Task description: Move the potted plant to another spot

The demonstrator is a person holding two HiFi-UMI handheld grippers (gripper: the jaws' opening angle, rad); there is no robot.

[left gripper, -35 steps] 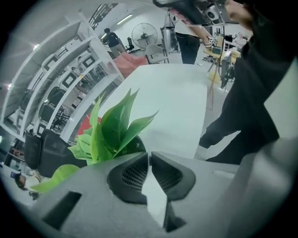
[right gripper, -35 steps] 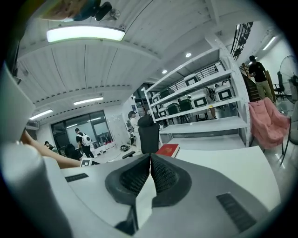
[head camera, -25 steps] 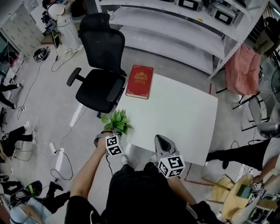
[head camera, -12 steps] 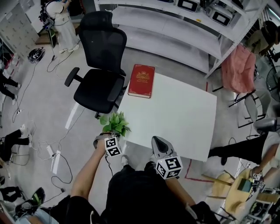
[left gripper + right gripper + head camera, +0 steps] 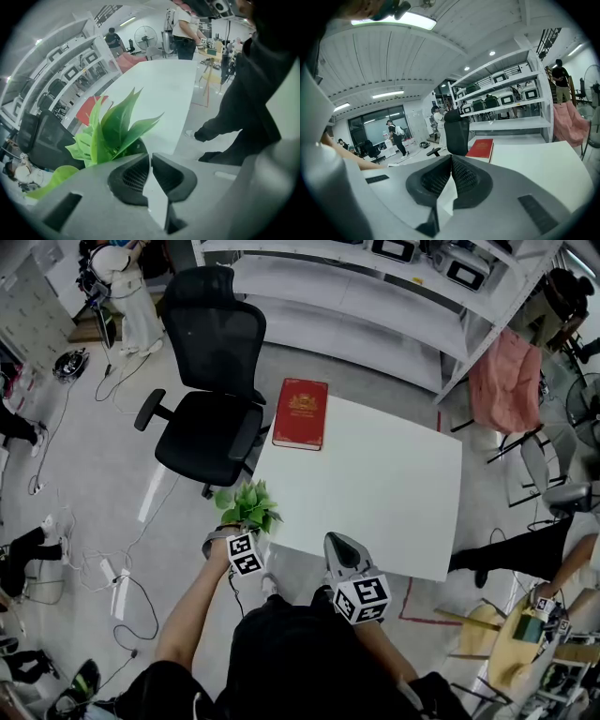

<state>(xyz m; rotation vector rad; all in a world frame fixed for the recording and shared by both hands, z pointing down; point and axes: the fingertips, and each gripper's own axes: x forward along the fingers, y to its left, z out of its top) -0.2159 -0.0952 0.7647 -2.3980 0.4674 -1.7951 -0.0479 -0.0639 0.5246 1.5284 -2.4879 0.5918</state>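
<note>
Left tool angled steeply down, jaws nearly together, right tool near level, jaws closed

My right gripper fills the lower half of the picture, its jaws pressed together with nothing between them. Just past the tips, at one o'clock, a red book lies at the far end of the white counter, which spreads out toward three o'clock. A black chair stands at twelve, just beside the book. Shelves run along the back toward two o'clock, and a pink cloth hangs at three. At ten o'clock a person with a backpack stands well off.
</note>
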